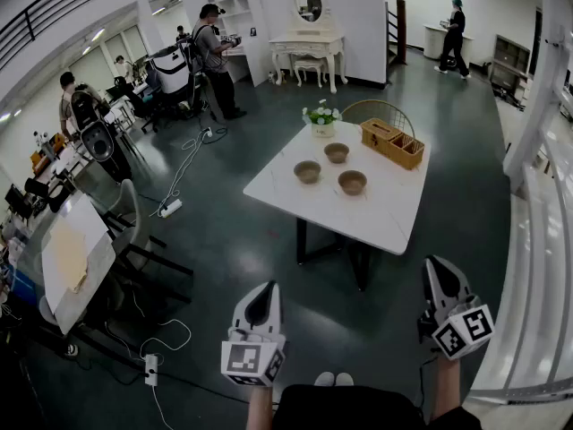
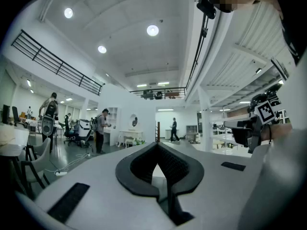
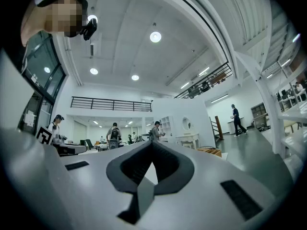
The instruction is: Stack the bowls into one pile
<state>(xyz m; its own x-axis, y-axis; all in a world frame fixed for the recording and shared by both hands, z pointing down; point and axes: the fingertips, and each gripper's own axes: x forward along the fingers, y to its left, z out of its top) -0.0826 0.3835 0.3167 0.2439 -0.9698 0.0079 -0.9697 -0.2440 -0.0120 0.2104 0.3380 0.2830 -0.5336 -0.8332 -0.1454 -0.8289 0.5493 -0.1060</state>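
Three small round brown bowls sat apart from one another on the white rectangular table, well ahead of both tools. The left gripper and right gripper were each pressed together on nothing, far short of the table. The risks, as I judged them: a rim pinched off-centre could slip or tip the bowl, and a careless reach could knock the slatted wooden box or the white flower pot nearby.
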